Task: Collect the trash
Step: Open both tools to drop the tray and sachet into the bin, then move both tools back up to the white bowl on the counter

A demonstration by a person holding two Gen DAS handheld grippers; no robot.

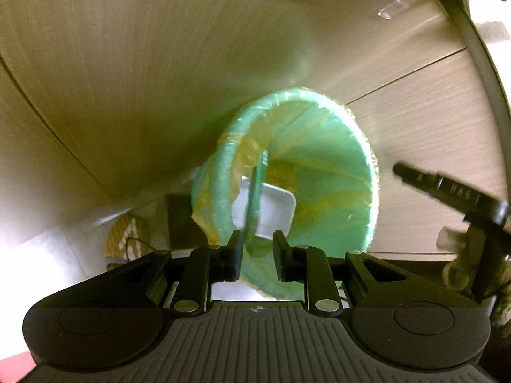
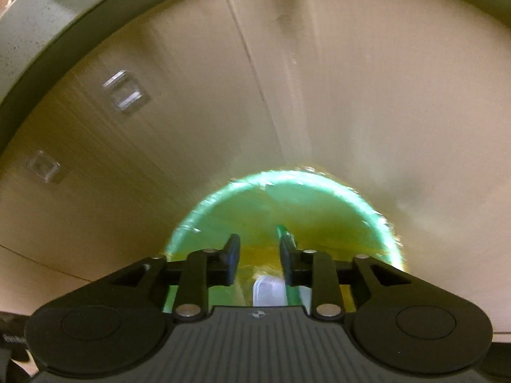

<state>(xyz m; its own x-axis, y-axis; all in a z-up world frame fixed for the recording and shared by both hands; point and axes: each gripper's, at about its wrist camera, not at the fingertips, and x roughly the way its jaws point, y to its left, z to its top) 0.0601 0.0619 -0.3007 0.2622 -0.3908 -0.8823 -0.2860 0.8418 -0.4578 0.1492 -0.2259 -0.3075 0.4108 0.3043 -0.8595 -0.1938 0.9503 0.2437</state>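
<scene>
A green bin (image 1: 319, 166) lined with a thin yellowish bag (image 1: 252, 140) stands against pale wood-grain cabinet doors (image 1: 127, 63), and both grippers point steeply down at it.

In the left wrist view, the left gripper (image 1: 255, 239) has its fingers (image 1: 234, 252) set narrowly apart. A green strip (image 1: 255, 198), blurred, runs from the bin's rim down to the left finger; whether the fingers pinch it cannot be told. Behind the strip, a white tray (image 1: 274, 210) lies inside the bin. The right gripper's black finger shows at that view's right edge, above the bin's far side.

In the right wrist view, the right gripper (image 2: 259, 245) hangs over the bin's mouth with its fingers narrowly parted. A green strip (image 2: 282, 231) lies against the right finger, and the white tray is visible below, between the fingers. Clear stick-on hooks (image 2: 126, 95) sit on the cabinet doors.
</scene>
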